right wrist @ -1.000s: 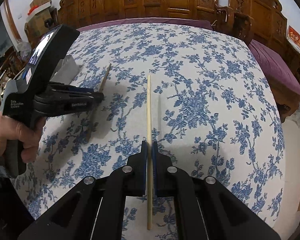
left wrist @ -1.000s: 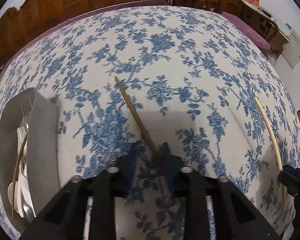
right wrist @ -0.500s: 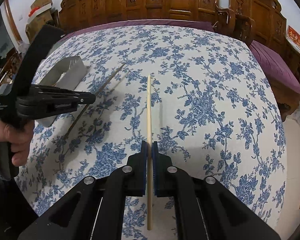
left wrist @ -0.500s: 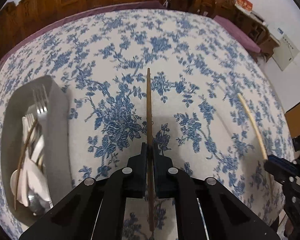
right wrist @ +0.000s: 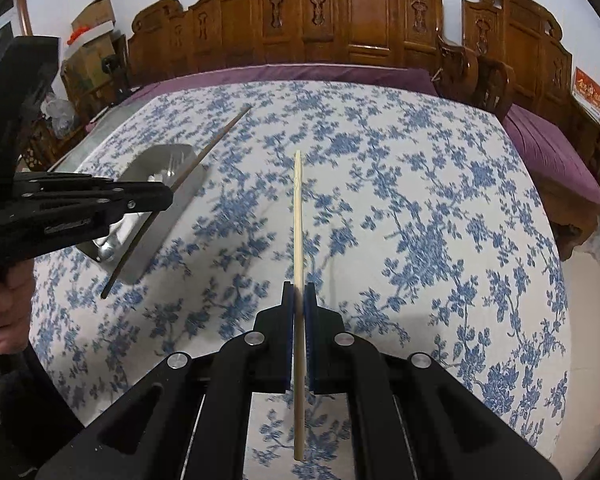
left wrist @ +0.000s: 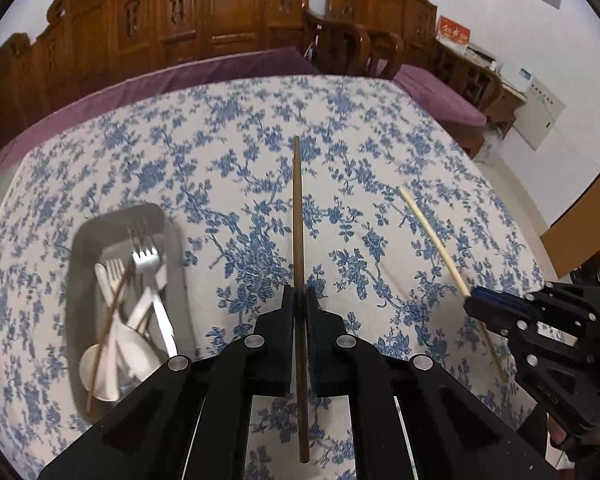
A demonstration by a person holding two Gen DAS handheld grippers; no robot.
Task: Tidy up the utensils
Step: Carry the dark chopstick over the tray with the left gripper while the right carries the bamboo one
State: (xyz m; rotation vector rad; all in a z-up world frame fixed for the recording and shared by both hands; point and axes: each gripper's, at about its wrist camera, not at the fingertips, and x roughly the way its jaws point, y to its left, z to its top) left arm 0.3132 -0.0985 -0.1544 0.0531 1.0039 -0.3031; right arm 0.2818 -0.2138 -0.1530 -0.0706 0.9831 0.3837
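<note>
Chopsticks are the business of this moment: a dark chopstick (left wrist: 298, 240) sits clamped in the left claw (left wrist: 299, 300), and a pale chopstick (right wrist: 298, 232) is clamped the same way in the right claw (right wrist: 299, 300). Each claw's two halves are pressed together on its stick, gripping it partway along so that one end juts forward and the other trails back under the claw. Both sticks are held in the air above the flowered cloth (left wrist: 380, 152) that covers the counter.

The step in hand looks like the carry: both sticks gripped and up, neither yet put away. The place for them is most likely the grey tray (left wrist: 85, 240) at the left, which already holds a metal fork (left wrist: 145, 258), white plastic cutlery and what seems to be another dark stick (the tray is somewhat blurred, so its contents are hard to sort out fully).

From the right wrist view the dark chopstick crosses in front of the tray (right wrist: 188, 186), so the left hand appears closer to it. The next move would call for swinging that stick over the tray, lining it up with the tray's long side and lowering it before letting go, so the stick does not catch the rim or tip out. The pale one would need a longer trip across, best taken after the left claw is out of the way.
</note>
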